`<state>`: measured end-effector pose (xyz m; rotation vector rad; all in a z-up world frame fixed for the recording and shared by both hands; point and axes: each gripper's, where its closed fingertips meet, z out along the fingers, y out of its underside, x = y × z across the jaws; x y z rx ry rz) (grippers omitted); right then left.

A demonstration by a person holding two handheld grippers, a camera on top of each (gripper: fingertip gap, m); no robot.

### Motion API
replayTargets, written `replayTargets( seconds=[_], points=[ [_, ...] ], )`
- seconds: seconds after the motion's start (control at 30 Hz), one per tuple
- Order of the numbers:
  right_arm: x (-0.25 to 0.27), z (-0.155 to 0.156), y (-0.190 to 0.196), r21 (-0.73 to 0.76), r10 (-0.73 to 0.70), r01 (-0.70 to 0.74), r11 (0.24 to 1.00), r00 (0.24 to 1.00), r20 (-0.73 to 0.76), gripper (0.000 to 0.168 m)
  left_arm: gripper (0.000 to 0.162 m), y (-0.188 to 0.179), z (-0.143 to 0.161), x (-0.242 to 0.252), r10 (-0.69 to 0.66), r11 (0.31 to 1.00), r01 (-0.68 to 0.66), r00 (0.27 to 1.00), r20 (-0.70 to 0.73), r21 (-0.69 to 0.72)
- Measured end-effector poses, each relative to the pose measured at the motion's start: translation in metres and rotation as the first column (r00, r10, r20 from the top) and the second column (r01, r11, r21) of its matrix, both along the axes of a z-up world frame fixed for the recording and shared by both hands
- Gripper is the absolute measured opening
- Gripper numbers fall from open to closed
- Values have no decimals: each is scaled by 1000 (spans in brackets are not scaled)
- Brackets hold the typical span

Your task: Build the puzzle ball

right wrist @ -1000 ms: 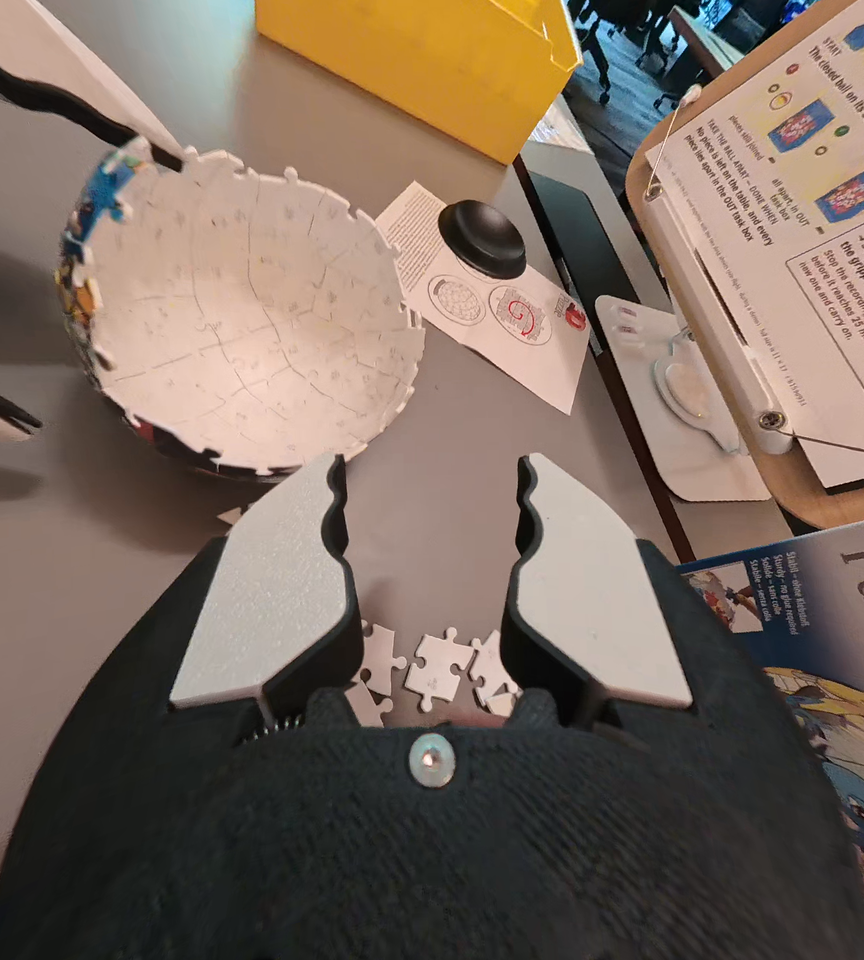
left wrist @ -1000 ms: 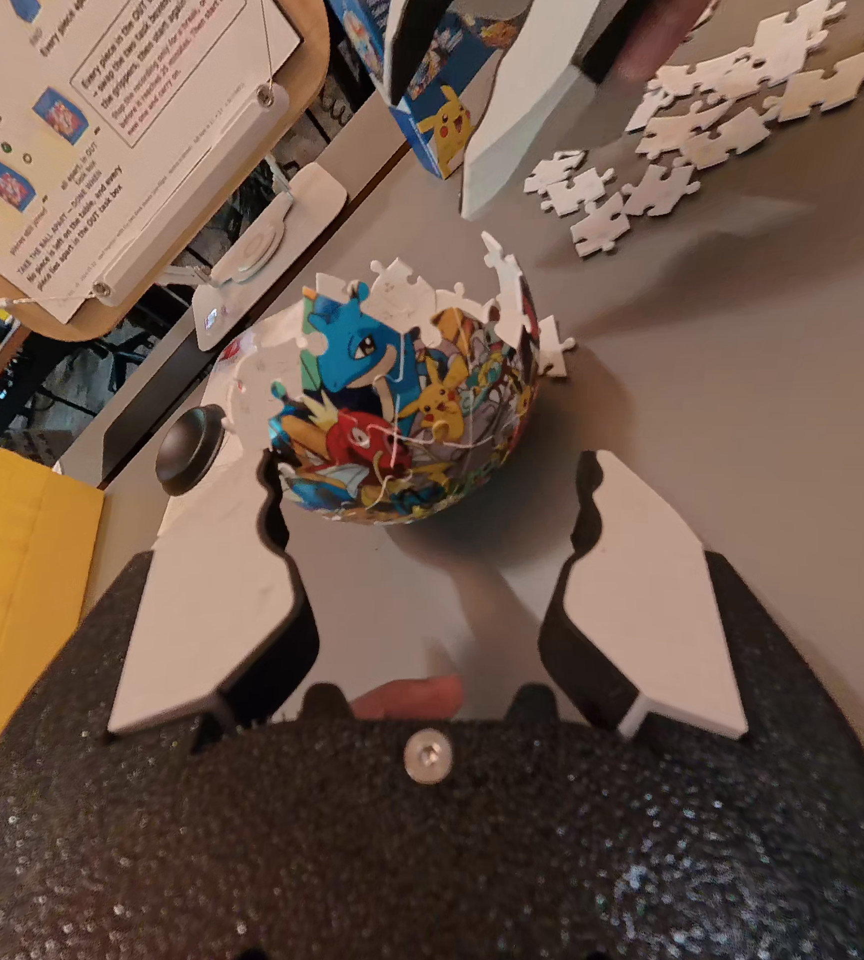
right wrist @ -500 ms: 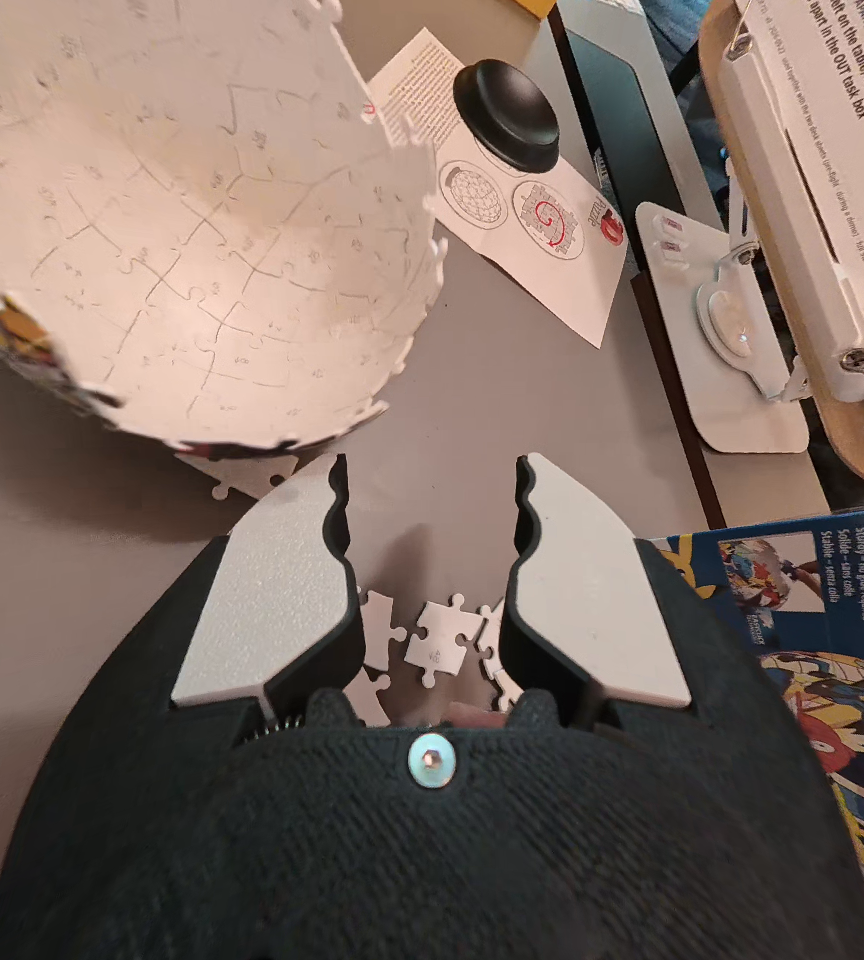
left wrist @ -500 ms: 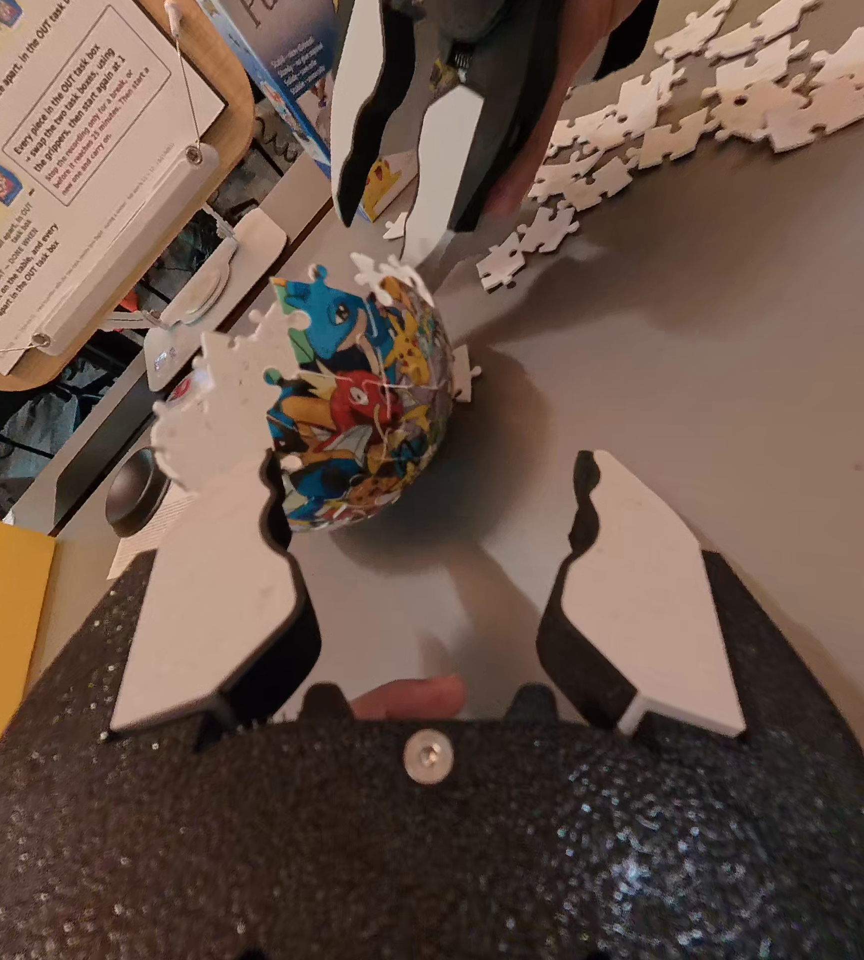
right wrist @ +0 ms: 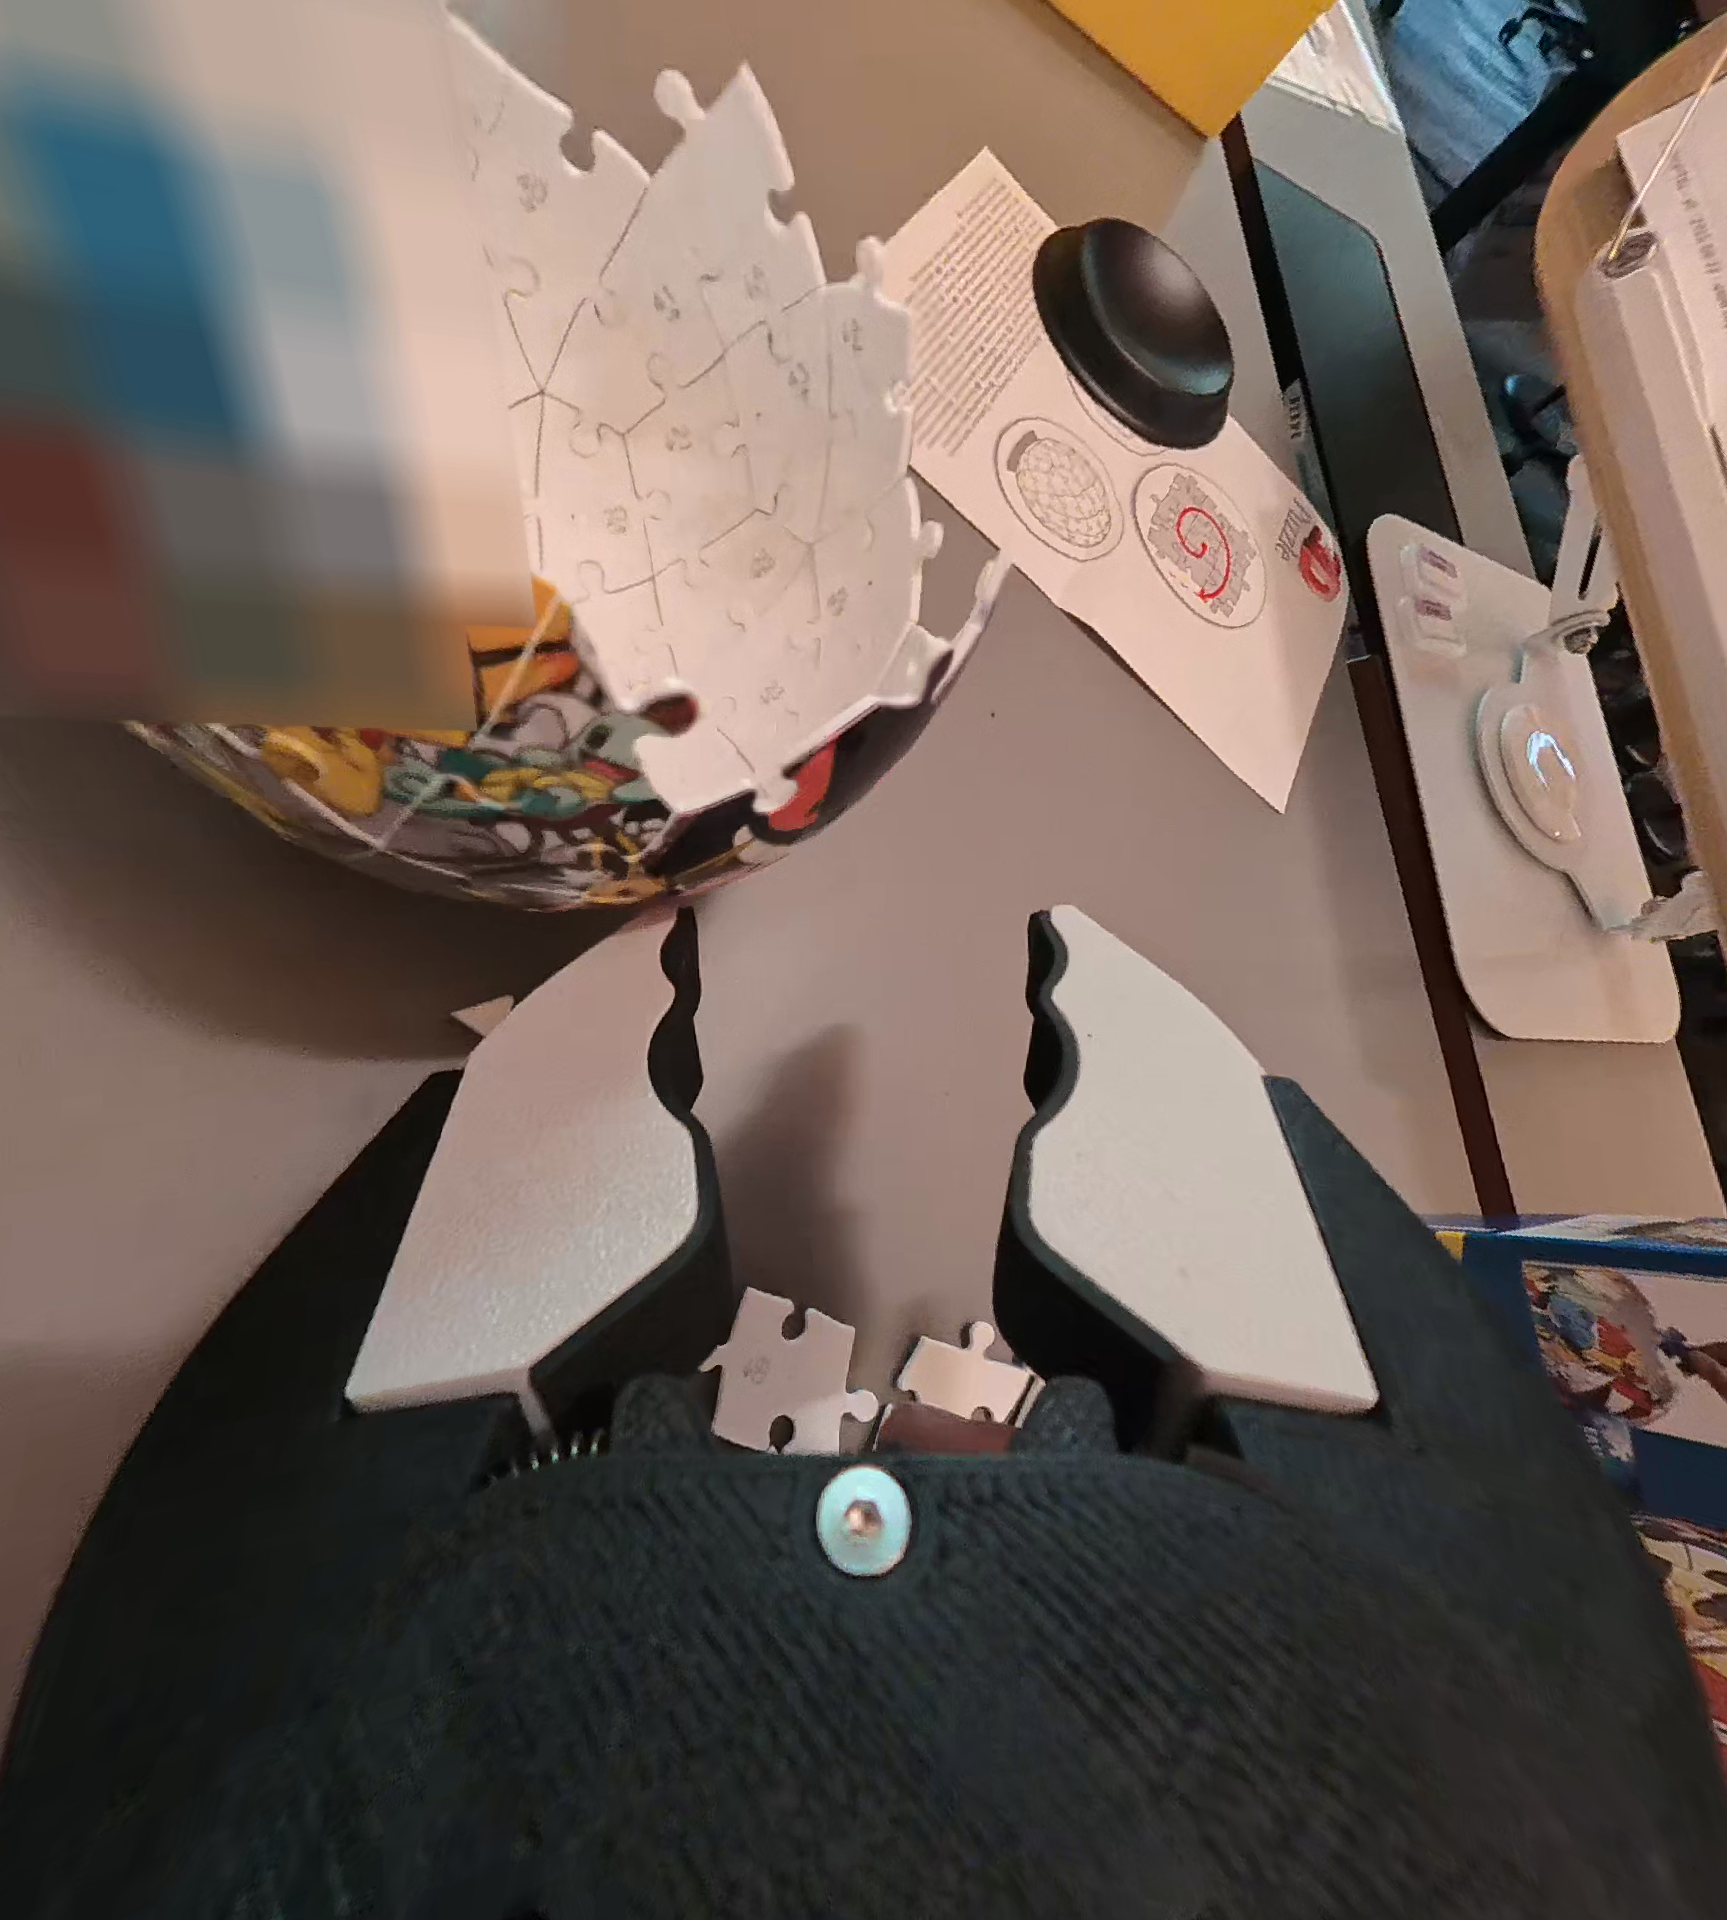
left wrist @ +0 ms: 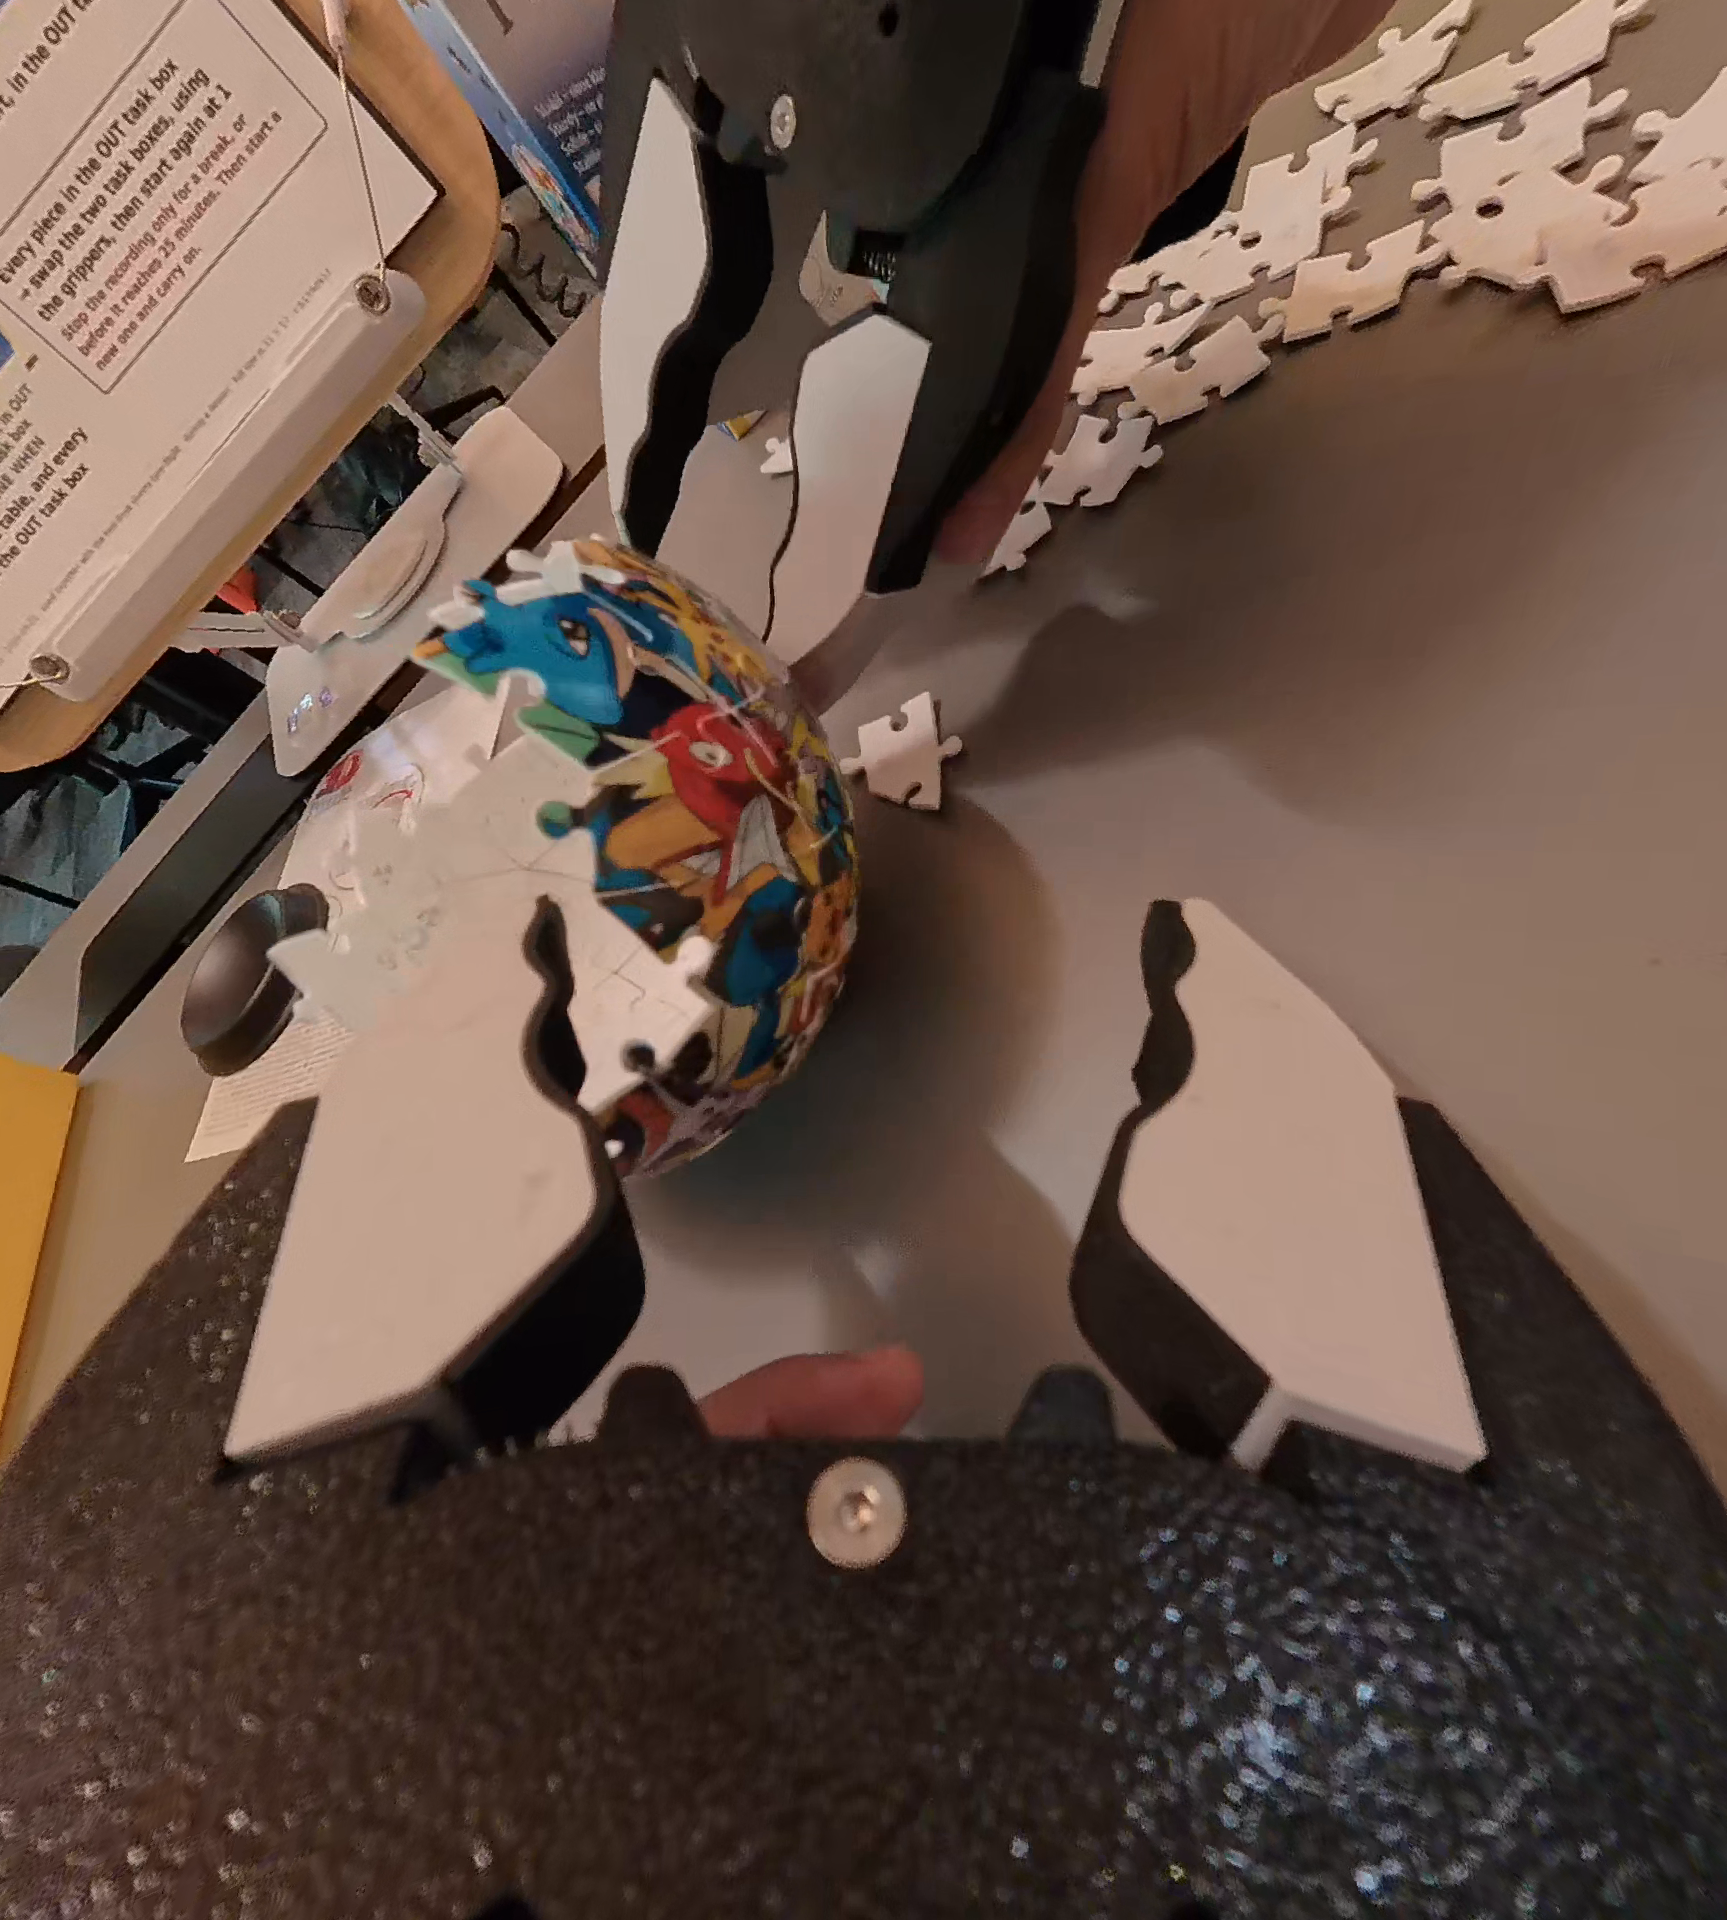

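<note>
the half-built puzzle ball (left wrist: 724, 862) lies tipped on the grey table (left wrist: 1410, 831), its white hollow facing ten o'clock. the left gripper (left wrist: 854, 925) hovers at its six o'clock, jaws wide apart, empty. the right gripper (left wrist: 724, 540) comes in from twelve o'clock, jaws apart, one fingertip (left wrist: 797, 613) at the shell's rim. loose pieces (left wrist: 1461, 208) lie scattered at one o'clock.

Warm, dimmish indoor light from above; soft dark shadows pool on the grey matte tabletop (left wrist: 1410, 727) beside the half-built colourful puzzle ball shell (left wrist: 734, 831). Wide-angle lenses bend lines at the edges. A mosaic patch blurs the right wrist view's upper left; glare whitens the shell's white inside (right wrist: 713, 436).
</note>
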<state>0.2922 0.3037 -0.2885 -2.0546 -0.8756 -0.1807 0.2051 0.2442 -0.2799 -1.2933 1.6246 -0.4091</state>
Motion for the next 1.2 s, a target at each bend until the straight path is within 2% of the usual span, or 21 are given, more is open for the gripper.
replayTargets(
  seconds=[0.23,0.33,0.47,0.6,0.7,0.8,0.93,1.03,1.2],
  points=[
    [1,-7,-4,-47,0,1,999,1000,20,61,102,1,2,-4,-2,1000,2,1000,0,-6],
    [2,-18,-18,-162,-1,-3,987,1000,-22,59,99,2,7,-5,-14,1000,15,1000,23,-27],
    [-5,-35,-44,-301,73,-90,950,995,-67,58,94,13,13,-12,1,1000,-1,1000,26,-18],
    [-11,-36,-44,-302,87,-117,946,990,-111,61,89,26,10,-17,-1,1000,1,1000,-10,10],
    [-7,-34,-41,-281,86,-101,954,994,-67,62,85,43,2,-23,36,996,-27,995,-95,90],
    [2,-33,-43,-264,85,-87,960,996,-22,62,84,49,-5,-28,49,995,-37,990,-133,94],
    [1,-33,-41,-248,91,-98,964,995,-39,57,74,41,-6,-27,13,997,-4,992,-129,71],
    [-4,-34,-37,-229,105,-117,966,992,-63,55,72,34,-7,-24,-2,997,13,990,-138,77],
    [-5,-36,-39,-274,55,-84,958,992,-112,51,63,27,-4,-20,-4,997,14,992,-124,73]
  ],
)
